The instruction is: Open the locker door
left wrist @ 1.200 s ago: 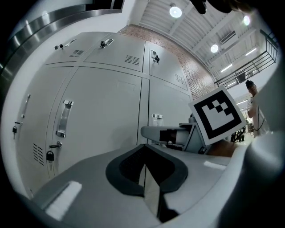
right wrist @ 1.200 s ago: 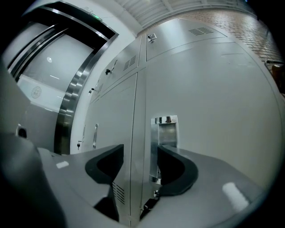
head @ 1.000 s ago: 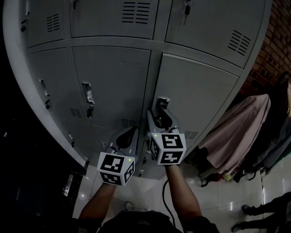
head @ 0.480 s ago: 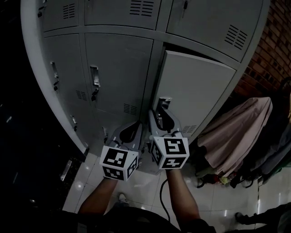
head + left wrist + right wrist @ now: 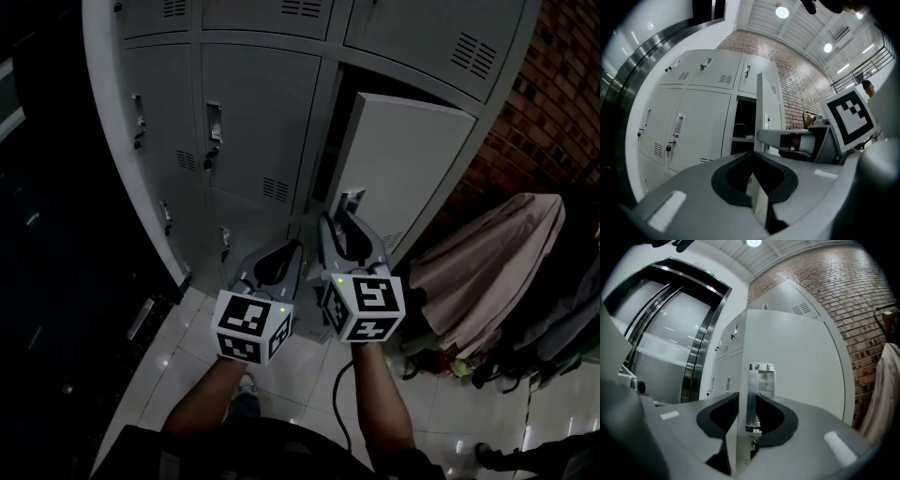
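Pulling ajar pale grey steel locker door by bright metal handle pinched in just-now-tightening right gripper jaws, best tracking hinge arc, steering left gripper, jaws together and empty, clear.

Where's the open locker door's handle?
In the head view, the handle sits on the open door's left edge, between the jaws of the right gripper, which have just been closing.

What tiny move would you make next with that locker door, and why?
Probably draw the right gripper back toward the person to swing the locker door wider: its jaws, which have just been closing, clamp the door's handle, and the door stands only partly open.
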Tool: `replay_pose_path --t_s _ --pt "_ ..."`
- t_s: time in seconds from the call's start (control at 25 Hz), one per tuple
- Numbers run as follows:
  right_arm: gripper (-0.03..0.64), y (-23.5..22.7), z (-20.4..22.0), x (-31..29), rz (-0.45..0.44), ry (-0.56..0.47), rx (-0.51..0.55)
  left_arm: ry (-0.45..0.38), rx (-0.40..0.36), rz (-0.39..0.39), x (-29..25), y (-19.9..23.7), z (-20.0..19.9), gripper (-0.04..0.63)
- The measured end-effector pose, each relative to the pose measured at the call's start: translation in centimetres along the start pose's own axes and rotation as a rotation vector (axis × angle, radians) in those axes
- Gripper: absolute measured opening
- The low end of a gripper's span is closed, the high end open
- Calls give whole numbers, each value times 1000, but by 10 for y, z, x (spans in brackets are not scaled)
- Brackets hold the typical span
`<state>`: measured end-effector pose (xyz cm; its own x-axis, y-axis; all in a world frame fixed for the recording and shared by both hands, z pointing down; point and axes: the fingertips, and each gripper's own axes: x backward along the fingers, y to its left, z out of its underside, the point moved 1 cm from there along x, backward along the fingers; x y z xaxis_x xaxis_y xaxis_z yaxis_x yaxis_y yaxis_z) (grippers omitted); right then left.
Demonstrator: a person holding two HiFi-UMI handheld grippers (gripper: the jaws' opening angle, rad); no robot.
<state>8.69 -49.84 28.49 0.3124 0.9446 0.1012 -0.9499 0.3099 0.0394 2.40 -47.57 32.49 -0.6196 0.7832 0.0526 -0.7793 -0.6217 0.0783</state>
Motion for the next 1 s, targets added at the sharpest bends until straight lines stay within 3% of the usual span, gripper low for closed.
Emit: replay_pose_path --t_s 0.48,1.0 --pt "120 -8 -3 68 -46 -9 8 3 -12 -24 39 -53 10 5" --pt "135 -27 -6 118 -64 -29 25 13 -20 9 47 -105 18 5"
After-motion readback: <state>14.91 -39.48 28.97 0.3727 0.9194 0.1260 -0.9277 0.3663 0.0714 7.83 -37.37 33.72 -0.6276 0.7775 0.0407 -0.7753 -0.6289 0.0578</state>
